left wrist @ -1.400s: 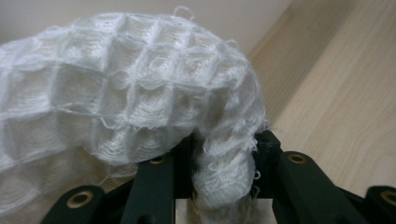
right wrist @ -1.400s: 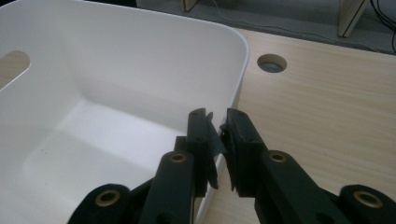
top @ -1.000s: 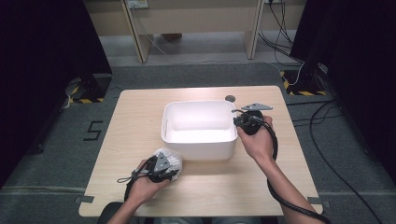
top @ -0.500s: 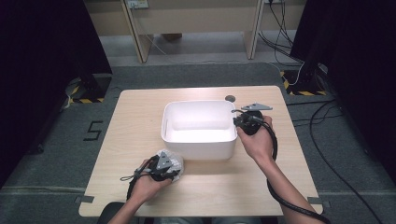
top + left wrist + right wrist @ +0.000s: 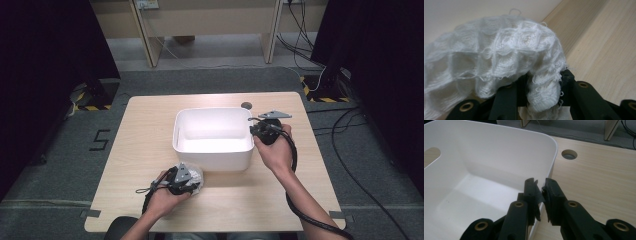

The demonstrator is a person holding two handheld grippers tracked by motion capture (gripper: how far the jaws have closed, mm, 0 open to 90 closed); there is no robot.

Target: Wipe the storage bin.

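Observation:
A white waffle-weave cloth (image 5: 499, 57) lies bunched at the table's front, just before the white plastic bin (image 5: 212, 150). My left gripper (image 5: 186, 181) is shut on a fold of the cloth (image 5: 196, 176); in the left gripper view the fold is pinched between the jaws of the left gripper (image 5: 544, 85) and the rest arches over them. My right gripper (image 5: 254, 127) is at the bin's right wall. Seen from the right gripper view, the right gripper (image 5: 540, 185) is shut on the bin's rim (image 5: 499, 130), one jaw inside and one outside. Nothing lies inside the bin.
The bin stands mid-table on the light wooden tabletop (image 5: 145, 135). A round cable hole (image 5: 246, 105) sits behind the bin's right corner. Cables trail from both grippers toward the front edge. Dark curtains and desk legs stand beyond the table.
The left hand has shifted slightly to the right with the cloth. The right hand has kept still on the bin.

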